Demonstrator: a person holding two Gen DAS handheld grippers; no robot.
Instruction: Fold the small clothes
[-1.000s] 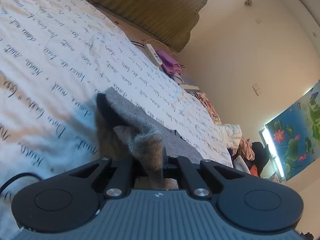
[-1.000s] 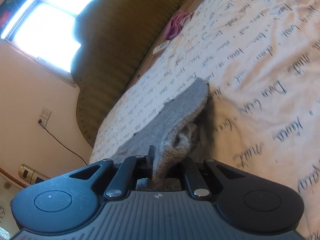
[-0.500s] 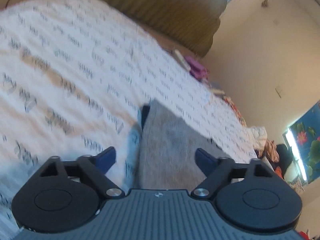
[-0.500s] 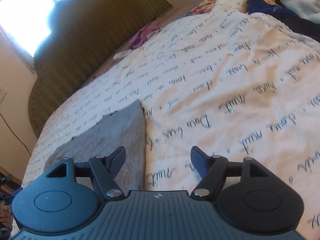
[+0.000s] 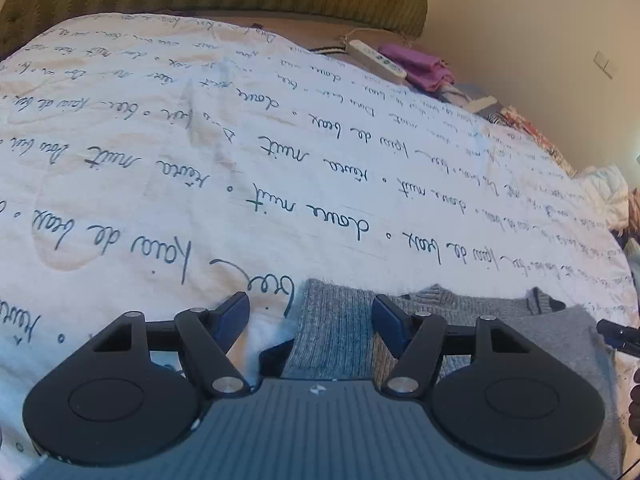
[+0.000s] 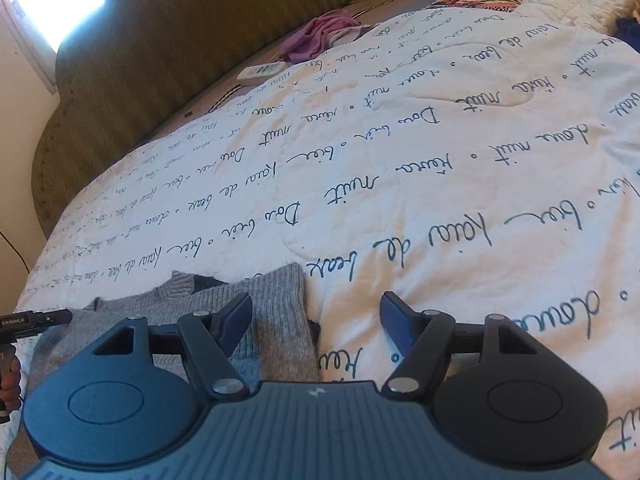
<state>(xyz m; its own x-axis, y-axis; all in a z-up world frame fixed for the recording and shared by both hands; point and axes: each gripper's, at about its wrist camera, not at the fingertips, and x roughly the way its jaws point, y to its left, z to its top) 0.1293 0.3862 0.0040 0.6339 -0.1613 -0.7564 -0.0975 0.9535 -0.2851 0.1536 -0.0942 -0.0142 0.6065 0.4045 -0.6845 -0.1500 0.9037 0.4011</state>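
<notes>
A small grey knitted garment (image 5: 460,312) lies flat on the white bedspread printed with script (image 5: 280,184). In the left wrist view my left gripper (image 5: 310,314) is open just above the garment's ribbed left end, with nothing between its fingers. From the right wrist, the same grey knit (image 6: 248,300) shows at lower left. My right gripper (image 6: 316,316) is open over the garment's right edge and the bare bedspread (image 6: 400,184), holding nothing. The near part of the garment is hidden under both gripper bodies.
An olive padded headboard (image 6: 180,40) runs along the far side. A white remote (image 5: 376,60) and purple cloth (image 5: 416,66) lie near it. A pile of clothes (image 5: 612,196) sits at the bed's right end. A hand on the other gripper's handle (image 6: 12,372) shows at far left.
One second ago both grippers were shut on the raised grey garment. They have since let go and opened, the garment lies flat, and both grippers have pulled back to its near ends.
</notes>
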